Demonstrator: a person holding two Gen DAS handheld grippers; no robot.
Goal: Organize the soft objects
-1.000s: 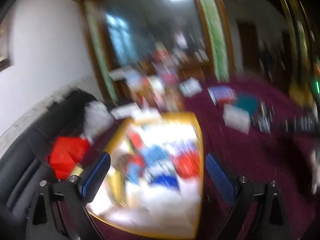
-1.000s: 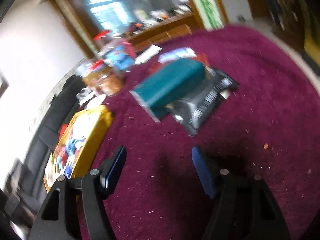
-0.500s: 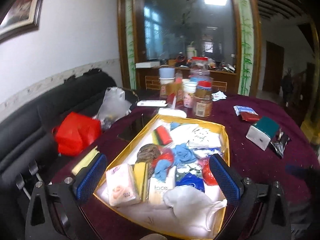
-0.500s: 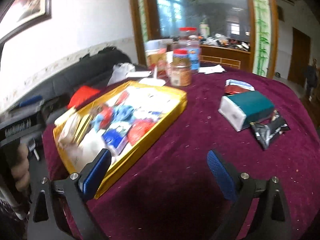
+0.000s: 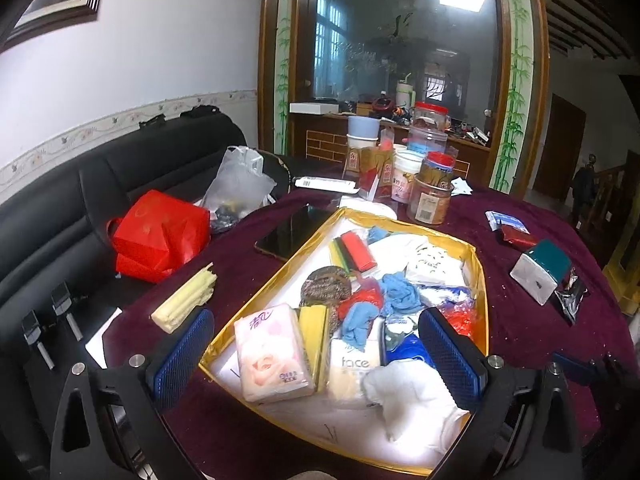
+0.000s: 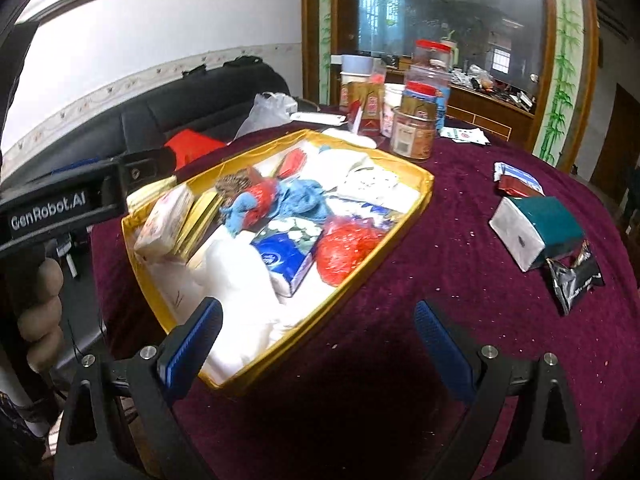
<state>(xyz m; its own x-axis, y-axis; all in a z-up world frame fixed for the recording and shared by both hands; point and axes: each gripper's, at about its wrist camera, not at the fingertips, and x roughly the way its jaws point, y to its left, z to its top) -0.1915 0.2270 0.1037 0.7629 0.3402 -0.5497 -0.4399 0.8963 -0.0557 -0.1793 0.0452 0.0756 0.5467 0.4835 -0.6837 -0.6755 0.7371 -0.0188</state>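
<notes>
Gold tray (image 5: 483,288) holds tissue pack (image 5: 272,354), blue cloth (image 5: 398,292), sponges.

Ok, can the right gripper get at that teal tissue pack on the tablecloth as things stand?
Probably yes. The right gripper is open and empty, and the teal tissue pack lies ahead to its right on bare tablecloth. Only a black wrapper touches its near corner; nothing covers the pack.
</notes>
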